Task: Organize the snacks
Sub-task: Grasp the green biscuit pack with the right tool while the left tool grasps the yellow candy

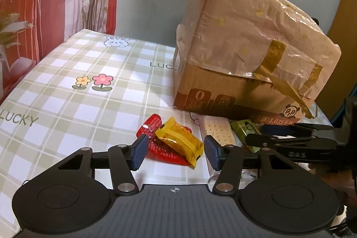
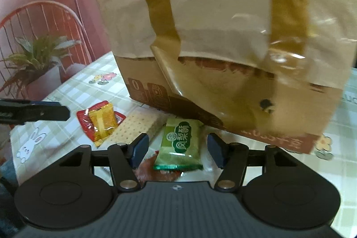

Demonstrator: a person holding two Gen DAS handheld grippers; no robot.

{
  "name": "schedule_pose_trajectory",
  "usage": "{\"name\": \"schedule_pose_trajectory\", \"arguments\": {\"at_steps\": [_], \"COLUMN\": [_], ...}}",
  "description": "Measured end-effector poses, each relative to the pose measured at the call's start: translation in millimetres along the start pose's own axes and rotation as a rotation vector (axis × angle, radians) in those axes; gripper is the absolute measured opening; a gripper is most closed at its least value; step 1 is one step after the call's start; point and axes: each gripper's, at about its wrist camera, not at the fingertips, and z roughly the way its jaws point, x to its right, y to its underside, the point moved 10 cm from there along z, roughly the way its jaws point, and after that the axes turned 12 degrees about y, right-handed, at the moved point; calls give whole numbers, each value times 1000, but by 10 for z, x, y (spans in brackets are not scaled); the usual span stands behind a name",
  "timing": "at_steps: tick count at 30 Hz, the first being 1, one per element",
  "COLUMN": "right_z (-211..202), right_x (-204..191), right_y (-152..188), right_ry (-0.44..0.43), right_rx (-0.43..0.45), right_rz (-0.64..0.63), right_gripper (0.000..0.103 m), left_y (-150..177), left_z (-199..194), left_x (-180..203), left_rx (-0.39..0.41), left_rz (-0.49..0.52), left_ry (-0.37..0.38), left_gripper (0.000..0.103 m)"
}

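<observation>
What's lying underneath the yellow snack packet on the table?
The yellow snack packet lies on top of red wrapped snacks; red shows at its left and below it. How many red pieces there are, and anything else beneath it, is covered.

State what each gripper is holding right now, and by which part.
Nothing is held. The left gripper stands open around the yellow packet; the right gripper stands open around the green packet, pads clear of both.

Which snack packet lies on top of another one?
The yellow packet: it rests across the red packet, while the white cracker pack and green packet lie separately.
</observation>
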Motion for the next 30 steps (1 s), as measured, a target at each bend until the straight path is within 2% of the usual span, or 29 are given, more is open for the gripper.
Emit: {"name": "schedule_pose_trajectory", "arguments": {"at_steps": [5, 6, 8, 9, 17, 30], "right_z": [163, 161, 144, 130, -30, -106], "right_x": [-88, -94, -65, -39, 148, 222], "right_y": [46, 52, 73, 85, 219, 252], "right_ry": [31, 35, 39, 35, 51, 22], "right_rx": [-34, -26, -17, -13, 21, 43], "right_rz": [-63, -70, -62, -49, 25, 63], "right_gripper": [61, 59, 47, 45, 43, 43], "left_y": [49, 57, 69, 70, 91, -124], "left_z": [113, 137, 205, 245, 600, 943], "left_x": [-3, 0, 12, 17, -41, 65], "left_rx": [-35, -41, -56, -65, -123, -125], "left_rz": [-25, -31, -42, -47, -83, 80], "left_ry": [21, 27, 40, 45, 22, -94], "left_gripper": [53, 51, 47, 47, 47, 44]}}
